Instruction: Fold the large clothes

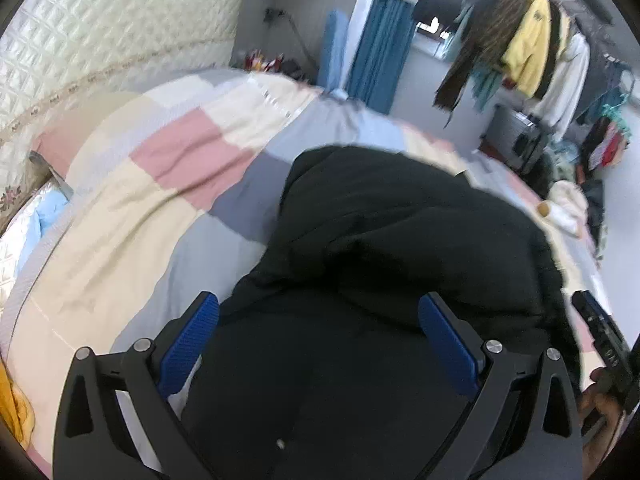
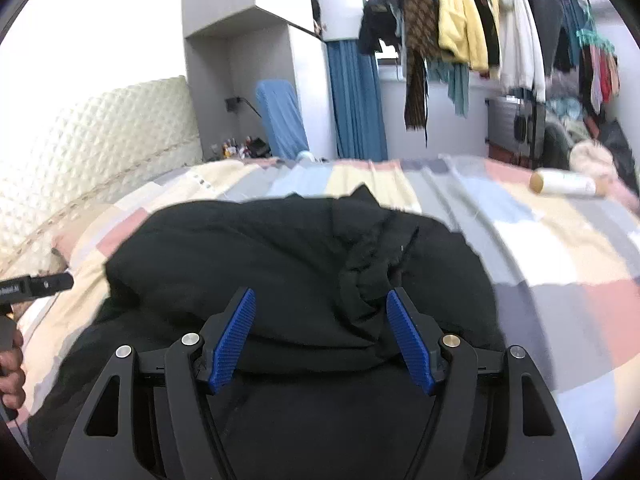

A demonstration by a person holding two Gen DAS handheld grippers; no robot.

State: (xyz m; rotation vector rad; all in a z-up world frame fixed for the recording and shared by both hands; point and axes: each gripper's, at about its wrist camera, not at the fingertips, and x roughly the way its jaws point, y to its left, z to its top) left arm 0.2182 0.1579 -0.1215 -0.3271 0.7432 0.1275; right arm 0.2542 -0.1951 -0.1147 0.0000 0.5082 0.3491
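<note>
Left wrist view: left gripper (image 1: 318, 344) hangs above a black garment (image 1: 400, 240), blue-padded fingers (image 1: 188, 344) spread wide, released, nothing pinched between them. The garment lies bunched in a folded heap on the bed (image 1: 140, 220), toward the bed's right side and reaching its near edge; cloth fills the space below the fingers, but the pads are clear of it. The bed has a patchwork cover in pink, cream, grey and blue blocks. Quilted cream headboard (image 1: 100, 40) at the bed's far-left end. At the right edge of the view, part of the other gripper's black body and the hand (image 1: 600, 396) that carries it. A pale bottle (image 1: 554, 210) lies near the bed's far-right edge. Frame is motion-blurred.

Right wrist view: right gripper (image 2: 320, 340) is over the same black garment (image 2: 248, 248), fingers (image 2: 234, 340) apart and let go, no fabric clamped; a rumpled fold of cloth rises just beside the right pad, contact can't be told. The garment sits on the near half of the bed (image 2: 560, 260). The bottle (image 2: 568, 183) lies on its side at the far-right edge. Hanging clothes (image 2: 460, 20) on a rail beyond the bed, blue curtain (image 2: 356, 100) behind. At the left edge, the left gripper's black tip and the hand (image 2: 12, 364) holding it.
</note>
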